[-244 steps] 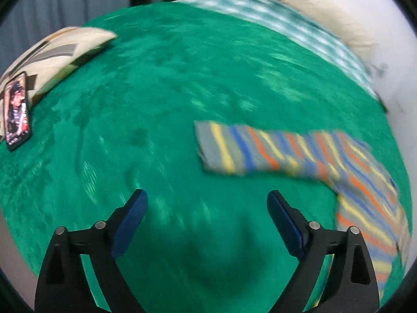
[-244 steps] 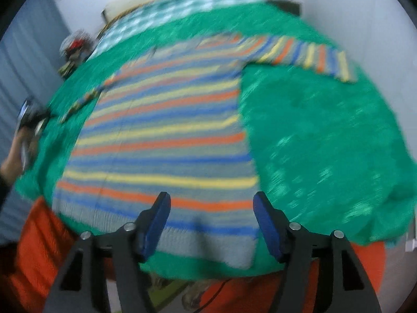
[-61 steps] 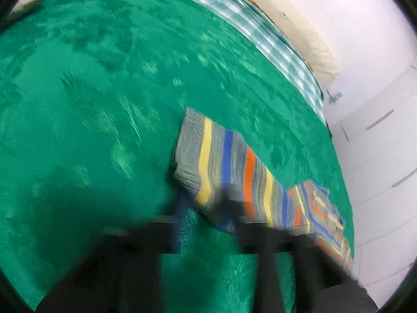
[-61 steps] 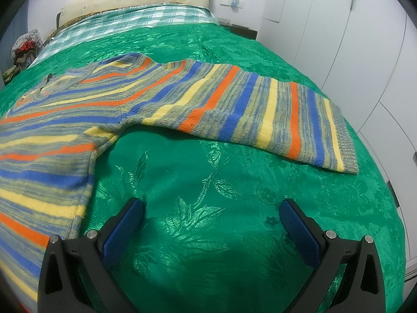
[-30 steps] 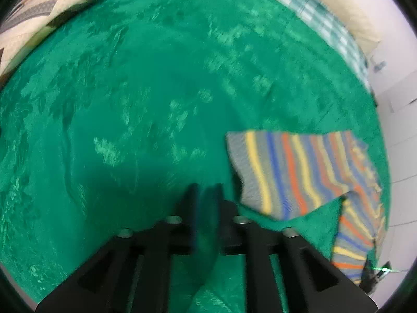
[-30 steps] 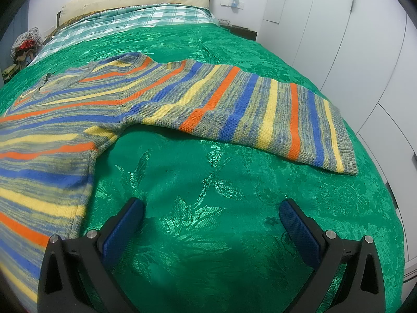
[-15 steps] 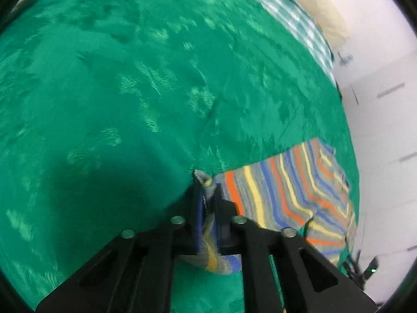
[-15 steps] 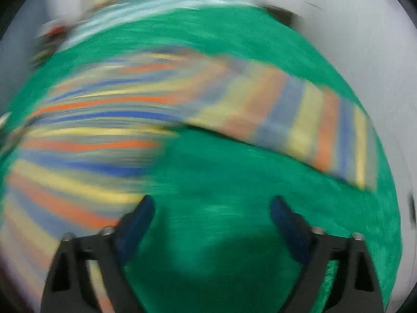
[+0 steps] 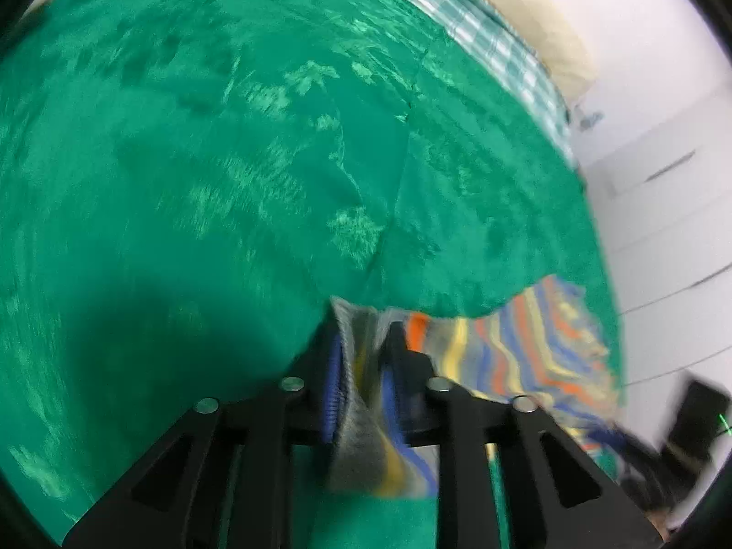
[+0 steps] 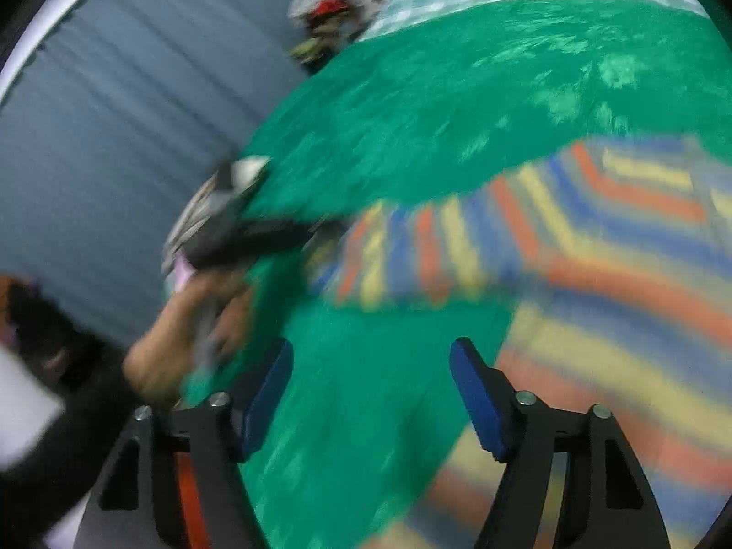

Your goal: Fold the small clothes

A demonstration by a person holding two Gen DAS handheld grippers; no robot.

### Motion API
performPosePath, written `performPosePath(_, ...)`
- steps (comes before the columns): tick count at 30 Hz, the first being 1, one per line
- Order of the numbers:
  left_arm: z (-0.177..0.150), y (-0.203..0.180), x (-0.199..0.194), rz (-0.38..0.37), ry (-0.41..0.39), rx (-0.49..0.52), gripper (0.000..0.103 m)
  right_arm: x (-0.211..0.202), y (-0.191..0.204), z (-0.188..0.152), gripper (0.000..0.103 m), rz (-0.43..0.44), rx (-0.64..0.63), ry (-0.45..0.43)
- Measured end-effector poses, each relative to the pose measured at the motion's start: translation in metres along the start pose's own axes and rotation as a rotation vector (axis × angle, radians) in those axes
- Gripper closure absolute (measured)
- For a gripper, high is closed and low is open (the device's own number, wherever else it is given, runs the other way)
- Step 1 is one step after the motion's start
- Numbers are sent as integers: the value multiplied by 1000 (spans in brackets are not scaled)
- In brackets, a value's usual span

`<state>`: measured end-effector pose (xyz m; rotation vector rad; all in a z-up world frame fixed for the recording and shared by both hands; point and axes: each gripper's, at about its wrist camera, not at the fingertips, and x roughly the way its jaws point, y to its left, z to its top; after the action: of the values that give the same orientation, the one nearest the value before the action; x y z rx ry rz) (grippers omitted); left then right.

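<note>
Tongs, left (image 9: 361, 379): opened a little just now, with the sweater cuff (image 9: 354, 343) between the pads; whether it is gripped cannot be told.
Tongs, right (image 10: 370, 393): half open after narrowing just now, nothing between them, held over the green bedspread (image 10: 411, 105).
Sweater (image 10: 594, 274): spread on the bed, one sleeve (image 10: 411, 251) stretched toward the left tongs.
Progress: judged early; no fold is seen finished, and sleeves and body are left.
Writing: none legible; both views are blurred.

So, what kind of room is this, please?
Most likely a bedroom: a bed with a green bedspread, a checked sheet and a cream headboard at its far end, and white cupboard doors beside it.
</note>
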<state>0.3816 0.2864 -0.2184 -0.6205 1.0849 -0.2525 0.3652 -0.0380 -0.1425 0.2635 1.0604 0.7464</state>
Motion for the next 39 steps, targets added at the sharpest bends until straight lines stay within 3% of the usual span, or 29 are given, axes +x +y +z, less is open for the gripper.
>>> performPosePath(1,-6,5,-6,-57,3,-32,60,12,-14,20,48,-43,16,11)
performPosePath(2,-10,7,-12,-98,3,-43,46,23,-30,35,49,-81,49,27)
performPosePath(4,-23,6,-18,-167,7,-25,31,51,-67,55,50,-75,156,125)
performPosePath(5,-30,4,-18,-189,9,0,30,62,-81,58,56,-83,195,170)
performPosePath(7,-38,-1,-13,-200,13,53,28,73,-100,62,79,-119,232,179)
performPosePath(9,-41,-5,-10,-200,6,87,26,74,-111,67,84,-130,246,161)
performPosePath(11,-41,-8,-8,-225,4,100,26,70,-132,66,92,-85,379,144)
performPosePath(12,-41,-10,-7,-231,15,105,38,67,-145,64,103,-66,451,142)
performPosePath(13,-42,-12,-3,-245,58,104,79,66,-155,62,103,-62,488,146)
performPosePath(14,-42,-12,3,-253,123,91,95,63,-161,63,103,-44,500,144)
performPosePath(17,-50,-6,1,-198,219,55,97,56,-163,64,103,-69,449,132)
performPosePath(18,-50,-4,-4,-227,222,41,97,55,-158,65,103,-99,411,129)
performPosePath(20,-45,4,-23,-348,151,-1,95,61,-147,67,103,-150,343,124)
performPosePath(21,-43,11,-33,-404,103,-32,83,62,-143,67,103,-165,323,123)
performPosePath(22,-41,20,-40,-442,60,-73,57,60,-142,70,103,-177,313,123)
performPosePath(24,-42,35,-43,-428,22,-124,21,58,-142,71,103,-183,315,123)
performPosePath(26,-45,37,-34,-390,35,-127,20,61,-140,69,103,-187,317,122)
performPosePath(34,-63,-8,-21,-209,162,102,18,78,-123,73,103,-236,268,125)
performPosePath(36,-72,-20,-13,-154,179,135,23,80,-123,74,103,-239,264,126)
performPosePath(37,-77,-26,-10,-120,189,161,56,86,-115,77,103,-245,260,125)
performPosePath(38,-77,-26,-9,-100,206,162,81,88,-114,78,103,-248,257,124)
performPosePath(39,-79,-26,-1,-89,244,130,95,88,-113,78,103,-253,255,123)
